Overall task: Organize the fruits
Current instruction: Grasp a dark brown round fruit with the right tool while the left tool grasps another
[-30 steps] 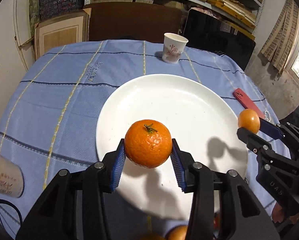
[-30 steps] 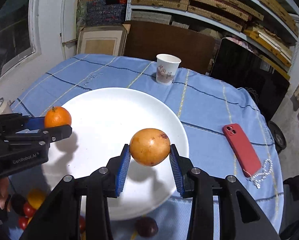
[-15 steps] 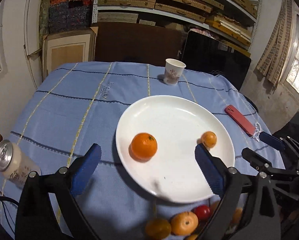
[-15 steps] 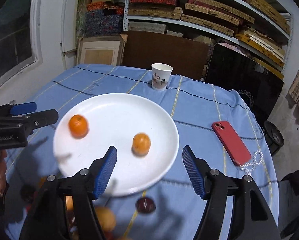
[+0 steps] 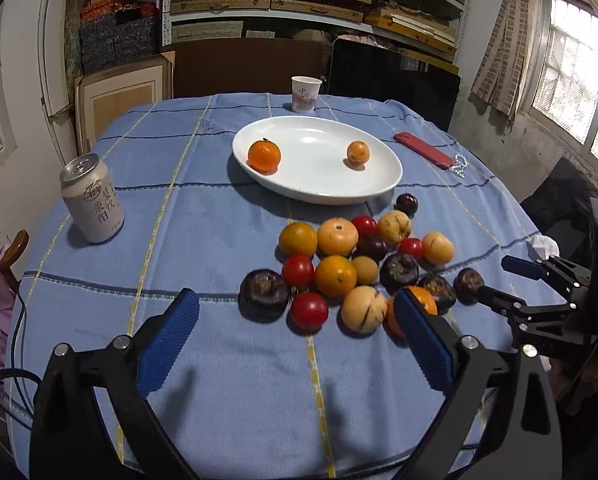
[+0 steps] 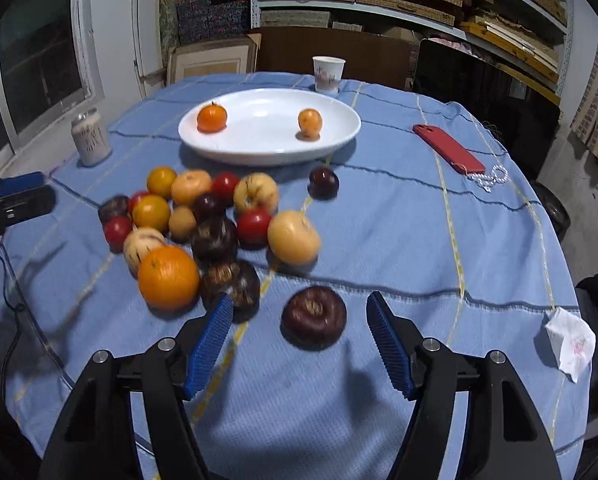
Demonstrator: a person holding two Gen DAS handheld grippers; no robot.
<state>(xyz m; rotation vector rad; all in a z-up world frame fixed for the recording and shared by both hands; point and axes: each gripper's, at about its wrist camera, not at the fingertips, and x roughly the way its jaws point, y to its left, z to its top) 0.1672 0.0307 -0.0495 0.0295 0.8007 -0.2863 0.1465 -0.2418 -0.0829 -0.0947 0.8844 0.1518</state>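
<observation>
L claw (image 5: 295,338) wide open, nothing btwn its pads, jaws have just been opening further; it sits over bare cloth (image 5: 219,380) just short of the fruit pile (image 5: 351,268); its right pad overlaps an orange at the pile's near edge in L view. R claw (image 6: 299,344) also open, jaws parted partway, having just opened; a dark fruit (image 6: 314,317) lies on the cloth btwn its pads w/ clear gaps both sides, not gripped.

Plate (image 5: 371,188) white, far-centre of desk; holds a tangerine (image 5: 264,155) at its left and a small yellow-orange fruit (image 5: 357,153) at its right, well apart from each other. Pile sits just in front of plate: oranges, red tomato-like ones, pale yellow ones, dark purple ones, mostly touching; one dark plum (image 6: 323,183) lies alone near plate's rim; a big orange (image 6: 168,278) at the pile's near side in R view.

Elsewhere on desk: can (image 5: 92,198) upright at left; paper cup (image 5: 306,94) upright behind plate; red phone (image 5: 422,149) w/ a bead strap at right; crumpled tissue (image 6: 570,343) at right edge. Shelves w/ boxes behind.
</observation>
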